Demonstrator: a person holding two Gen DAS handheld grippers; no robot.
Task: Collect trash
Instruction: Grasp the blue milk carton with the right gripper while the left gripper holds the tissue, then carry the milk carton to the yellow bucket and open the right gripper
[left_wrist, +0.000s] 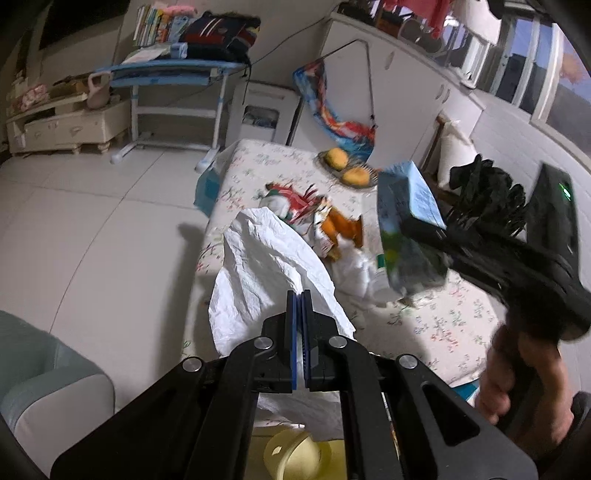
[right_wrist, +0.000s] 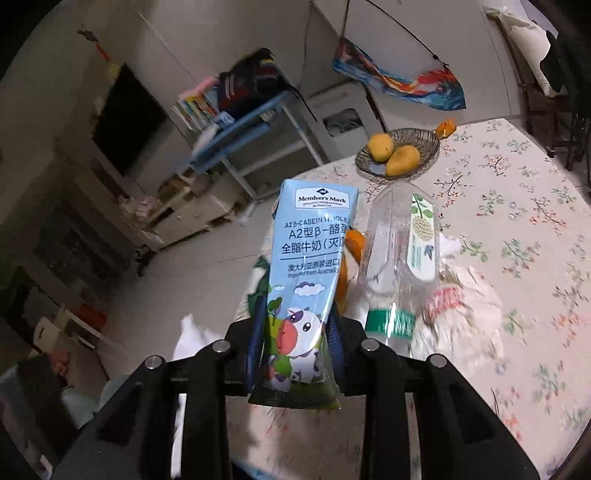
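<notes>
My left gripper (left_wrist: 300, 295) is shut on the rim of a white plastic bag (left_wrist: 266, 266), which hangs at the near corner of the floral table (left_wrist: 443, 325). My right gripper (right_wrist: 295, 306) is shut on a light-blue milk carton (right_wrist: 310, 258) with a cartoon cow, held up above the table; the carton (left_wrist: 406, 221) also shows to the right of the bag. A clear plastic bottle (right_wrist: 399, 251) with a green cap lies on the table just right of the carton. Snack wrappers (left_wrist: 306, 206) and crumpled tissue (right_wrist: 472, 306) lie beside it.
A wire bowl (right_wrist: 424, 140) with two mangoes stands at the table's far side. A hand (left_wrist: 517, 369) grips the right tool. A yellow round object (left_wrist: 295, 454) sits below the bag. A sofa arm (left_wrist: 48, 369) is at lower left, a blue desk (left_wrist: 166, 70) across the floor.
</notes>
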